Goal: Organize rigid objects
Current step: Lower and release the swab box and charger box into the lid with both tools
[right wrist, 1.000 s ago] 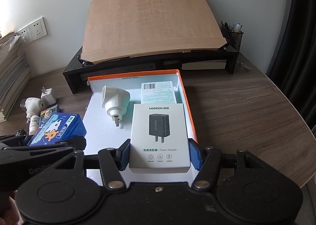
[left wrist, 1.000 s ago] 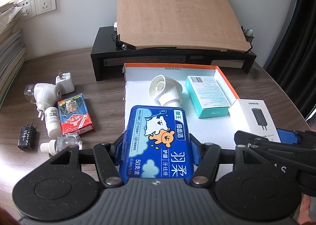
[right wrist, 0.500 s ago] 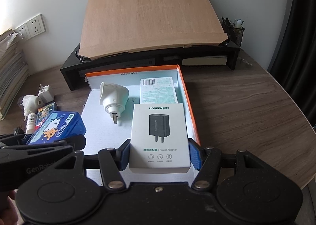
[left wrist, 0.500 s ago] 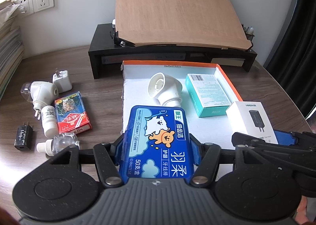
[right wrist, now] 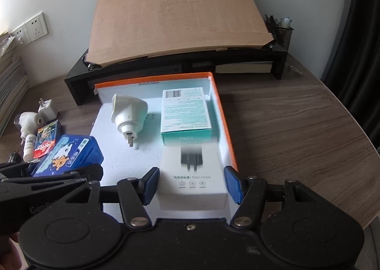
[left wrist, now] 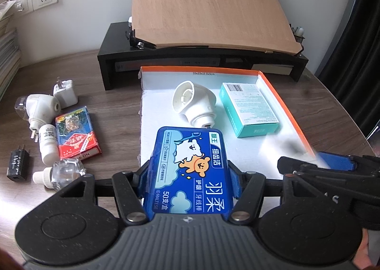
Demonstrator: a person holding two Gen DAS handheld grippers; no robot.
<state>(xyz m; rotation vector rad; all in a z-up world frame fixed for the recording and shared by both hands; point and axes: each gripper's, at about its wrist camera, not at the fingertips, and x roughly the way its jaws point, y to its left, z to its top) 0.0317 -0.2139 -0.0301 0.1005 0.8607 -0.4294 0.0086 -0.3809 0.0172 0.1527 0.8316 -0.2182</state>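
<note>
Glossy blue plastic, printed with a cartoon bear, is filling the left hand-held gripper (left wrist: 188, 176): its blue pads are pressing both sides of the rectangular floss-pick box (left wrist: 190, 170), which is hanging over the near left part of the shallow orange-rimmed cardboard tray (left wrist: 280, 94) on the wood-grain desk (right wrist: 296, 127). Inside the tray, a rounded white plastic plug-in adapter (right wrist: 129, 115) is lying beside a flat teal carton (right wrist: 185, 111). The right hand-held gripper (right wrist: 191, 184) is opening, its pads now standing clear of the matte white charger box (right wrist: 192, 179), which is sitting blurred between them at the tray's near right corner, just in front of the teal carton. A second ago those pads were clamping the box's sides. The left grip is staying unchanged.
</note>
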